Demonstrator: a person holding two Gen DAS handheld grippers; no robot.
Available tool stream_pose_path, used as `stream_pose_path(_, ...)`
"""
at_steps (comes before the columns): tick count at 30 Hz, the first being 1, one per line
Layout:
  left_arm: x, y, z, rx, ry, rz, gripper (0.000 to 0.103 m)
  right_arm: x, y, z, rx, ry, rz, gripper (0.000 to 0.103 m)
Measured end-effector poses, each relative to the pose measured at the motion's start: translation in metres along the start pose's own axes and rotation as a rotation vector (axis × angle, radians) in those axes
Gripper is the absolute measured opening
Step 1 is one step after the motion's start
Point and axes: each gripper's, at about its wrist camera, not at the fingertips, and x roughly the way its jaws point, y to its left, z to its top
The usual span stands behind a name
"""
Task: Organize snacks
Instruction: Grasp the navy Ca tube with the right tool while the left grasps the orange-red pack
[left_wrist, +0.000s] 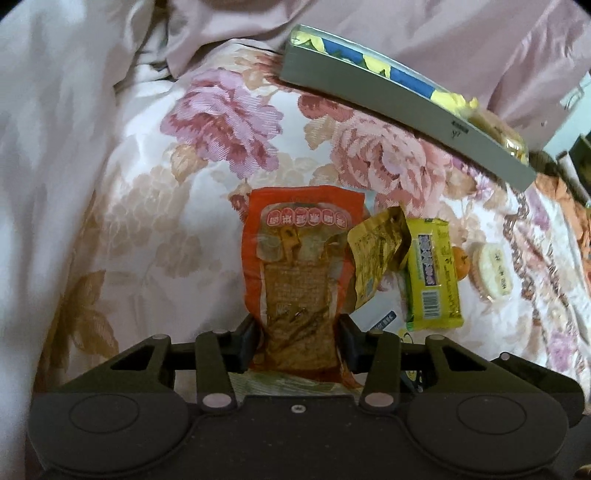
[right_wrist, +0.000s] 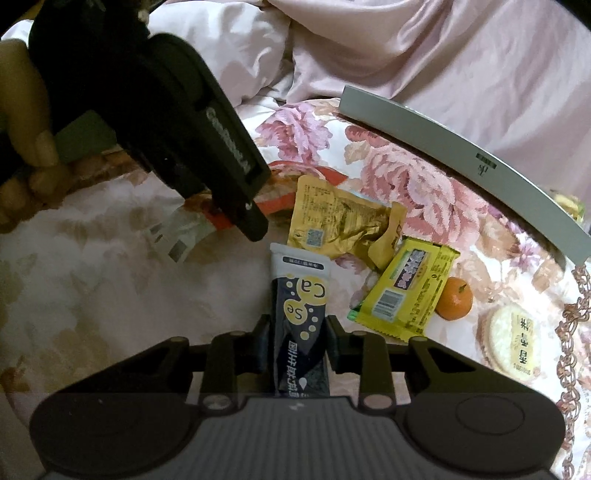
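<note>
left tongs (left_wrist: 297, 341) clamp the near end of an orange snack pouch (left_wrist: 301, 266) on a flowered bedspread (left_wrist: 155, 206), while the right tongs (right_wrist: 297, 341) pinch a dark stick pack (right_wrist: 299, 317) marked "ca" and "se". just beyond lie a gold pouch (right_wrist: 332, 221), a yellow bar wrapper (right_wrist: 404, 288), a small orange (right_wrist: 456, 299) and a round wrapped cake (right_wrist: 511, 341). a grey box (left_wrist: 399, 107) holding more snacks sits farther back, beside pink bedding (left_wrist: 461, 40).
</note>
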Motion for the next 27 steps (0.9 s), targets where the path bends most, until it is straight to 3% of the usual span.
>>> stream_pose_path(5,-0.008,0.001,0.0,-0.017,-0.024,-0.022,0.046,-0.001,0.004,-0.001,-0.042,-0.016,-0.041,0.033)
stream_pose_path(11,-0.029,-0.002,-0.001,-0.014,-0.108,-0.044,0.046,-0.004,0.015,-0.004,-0.132,-0.057,-0.099,0.032)
stream_pose_path(12,-0.032,-0.004,-0.001,-0.006,-0.125,-0.043,0.046,-0.005,0.015,-0.004,-0.144,-0.068,-0.109,0.031)
stream_pose_path(15,-0.037,-0.008,0.0,0.025,-0.165,-0.04,0.046,-0.008,0.017,-0.003,-0.165,-0.099,-0.14,0.014)
stream_pose_path(23,-0.036,-0.006,0.0,0.011,-0.16,-0.051,0.046,-0.005,0.011,-0.002,-0.156,-0.096,-0.151,0.013)
stream_pose_path(24,-0.036,-0.006,0.0,0.011,-0.16,-0.052,0.046,-0.004,0.012,-0.002,-0.158,-0.089,-0.155,0.014)
stream_pose_path(27,-0.036,-0.006,0.0,0.014,-0.159,-0.054,0.046,0.004,0.009,-0.003,-0.139,-0.031,-0.162,0.04)
